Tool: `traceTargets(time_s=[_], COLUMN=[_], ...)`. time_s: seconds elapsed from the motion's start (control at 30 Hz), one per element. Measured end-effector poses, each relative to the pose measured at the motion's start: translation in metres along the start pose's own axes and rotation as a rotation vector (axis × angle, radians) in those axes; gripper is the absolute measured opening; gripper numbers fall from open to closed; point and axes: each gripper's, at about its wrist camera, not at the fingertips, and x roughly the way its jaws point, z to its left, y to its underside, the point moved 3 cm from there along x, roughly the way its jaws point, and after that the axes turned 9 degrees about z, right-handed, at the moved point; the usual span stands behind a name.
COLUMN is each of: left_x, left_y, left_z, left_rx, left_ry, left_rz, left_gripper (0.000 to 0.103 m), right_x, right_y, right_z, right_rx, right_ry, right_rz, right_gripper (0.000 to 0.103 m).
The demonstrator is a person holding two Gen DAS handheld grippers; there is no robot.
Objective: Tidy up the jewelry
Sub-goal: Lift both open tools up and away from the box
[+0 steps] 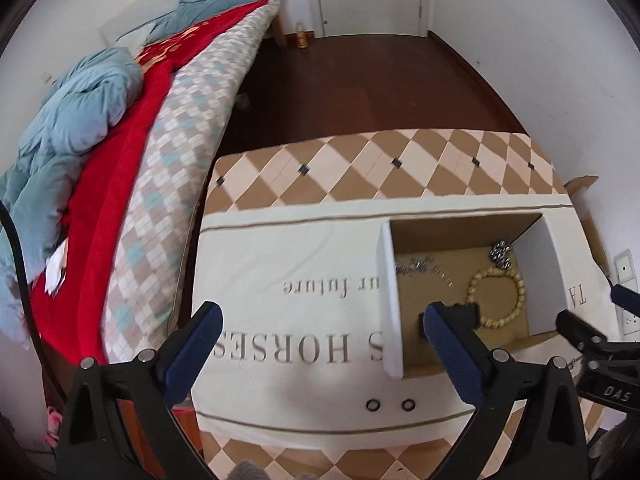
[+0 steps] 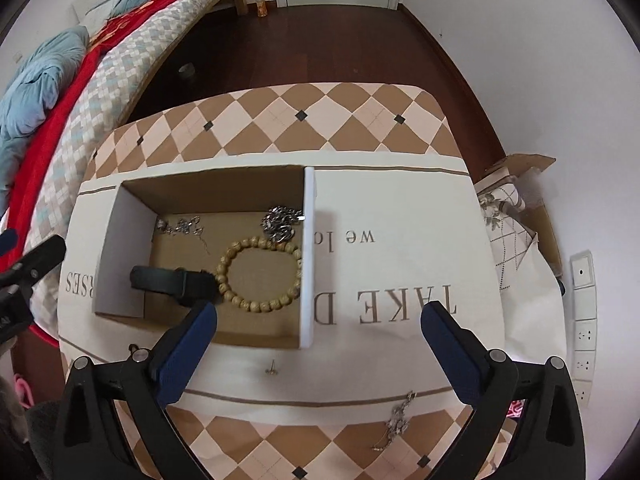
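Observation:
An open cardboard box (image 2: 120,240) (image 1: 390,280) stands on a white printed cloth (image 2: 400,272). In it lie a wooden bead bracelet (image 2: 256,272) (image 1: 496,300), a silver chain (image 2: 282,222) (image 1: 502,254), a thin silver piece (image 2: 182,227) (image 1: 414,266) and a black band (image 2: 172,282). A small stud earring (image 2: 273,368) and a silver piece (image 2: 398,420) lie on the cloth in front of the box. Two small rings (image 1: 390,405) lie near the cloth's front edge. My left gripper (image 1: 320,320) is open and empty. My right gripper (image 2: 318,322) is open and empty above the box's front right corner.
The cloth covers a table with a brown and cream diamond pattern (image 2: 280,120). A bed with red and blue covers (image 1: 100,140) stands close on the left. A cardboard box with fabric (image 2: 516,208) and a power strip (image 2: 584,320) are on the right. Dark wooden floor (image 2: 320,48) lies beyond.

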Motion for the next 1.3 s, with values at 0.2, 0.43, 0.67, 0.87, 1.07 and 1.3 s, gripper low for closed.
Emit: traceTargets(time_s=[0.2, 0.43, 0.67, 0.87, 1.07, 1.3], left_x=[-0.012, -0.051, -0.09, -0.119, -0.143, -0.106], left_y=[0.021, 0.046, 0.075, 0.095, 0.11, 0.119], left_z=[0.011, 0.016, 0.015, 0.018, 0.022, 0.037], left_rx=[-0.056, -0.05, -0.037, -0.055, -0.081, -0.135], left_ry=[0.0, -0.017, -0.03, -0.025, -0.06, -0.135], left_rz=[-0.032, -0.115, -0.175, -0.216, -0.269, -0.214], left_gripper=[0.103, 0.103, 0.103, 0.103, 0.103, 0.103], right_x=[-0.026, -0.06, -0.098, -0.129, -0.148, -0.107], right_y=[0.014, 0.038, 0.069, 0.091, 0.112, 0.129], right_z=[0.011, 0.022, 0.02, 0.02, 0.016, -0.06], right_rx=[-0.018, -0.046, -0.035, -0.041, -0.056, 0.129], right_ry=[0.009, 0.013, 0.022, 0.03, -0.02, 0.017], right_rz=[-0.06, -0.132, -0.223, -0.286, -0.331, -0.247], right_gripper=[0.103, 0.103, 0.103, 0.103, 0.103, 0.1])
